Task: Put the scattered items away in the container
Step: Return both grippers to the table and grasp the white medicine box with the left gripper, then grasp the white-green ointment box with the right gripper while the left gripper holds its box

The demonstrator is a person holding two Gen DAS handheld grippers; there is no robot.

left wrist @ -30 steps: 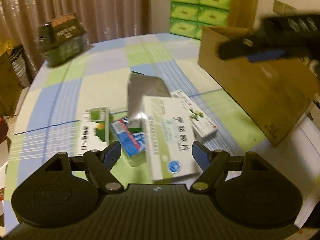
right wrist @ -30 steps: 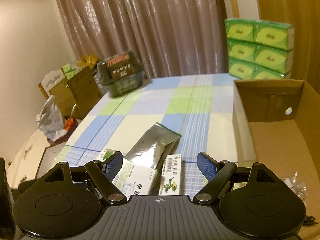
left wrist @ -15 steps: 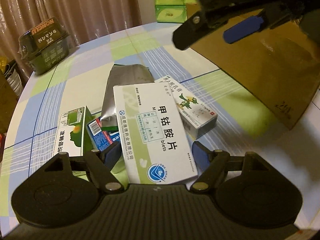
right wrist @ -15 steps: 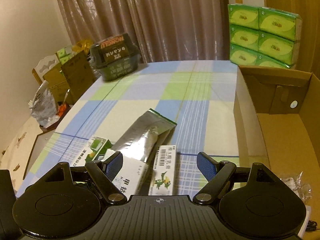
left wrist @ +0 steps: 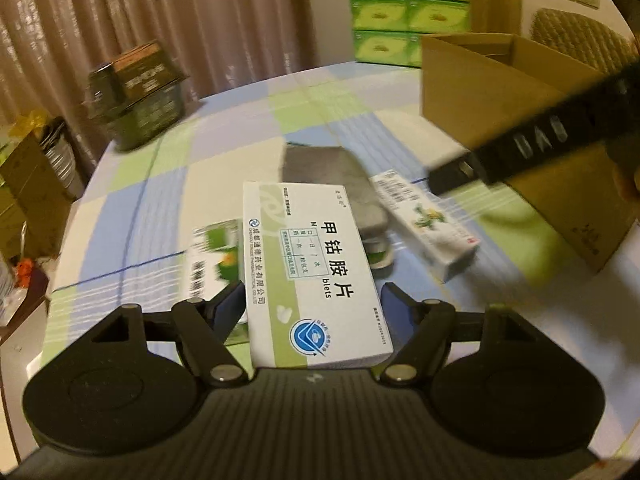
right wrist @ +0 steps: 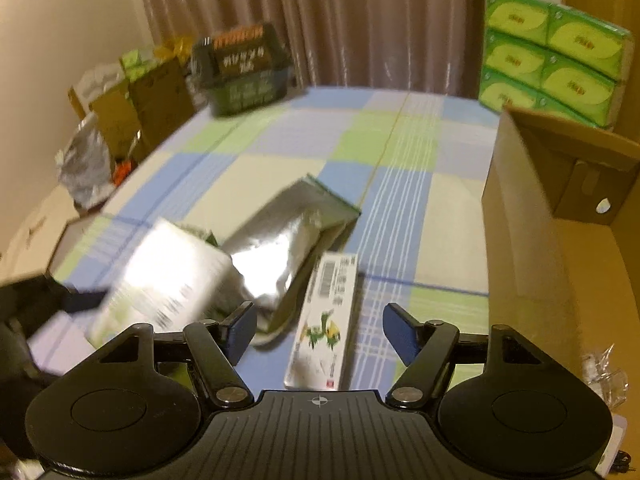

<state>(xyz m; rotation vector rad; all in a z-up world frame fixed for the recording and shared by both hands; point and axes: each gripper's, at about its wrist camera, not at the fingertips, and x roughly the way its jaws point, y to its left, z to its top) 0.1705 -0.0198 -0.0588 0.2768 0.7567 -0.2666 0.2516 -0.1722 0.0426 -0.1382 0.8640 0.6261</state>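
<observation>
- The left tool (left wrist: pixel 312 300) has closed on the white medicine box (left wrist: pixel 310 268) and lifted it off the pile.
- The right tool (right wrist: pixel 318 330) is wide open and holds nothing, above the long frog box (right wrist: pixel 326 320) on the bench (right wrist: pixel 280 152).
- The box can go next into the cardboard box (left wrist: pixel 520 120) on the right.

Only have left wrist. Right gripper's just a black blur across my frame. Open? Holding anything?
Observer: Right gripper open, empty, above the long plant-print box lying flat on the tablecloth.
Operator: Anything in the cardboard box?
Observer: Crumpled clear plastic at lower right, seemingly on its floor; the rest is out of frame.
Operator: Is my white medicine box off the table?
Observer: Looks so: right wrist shows it blurred, raised in front of the foil pouch.
</observation>
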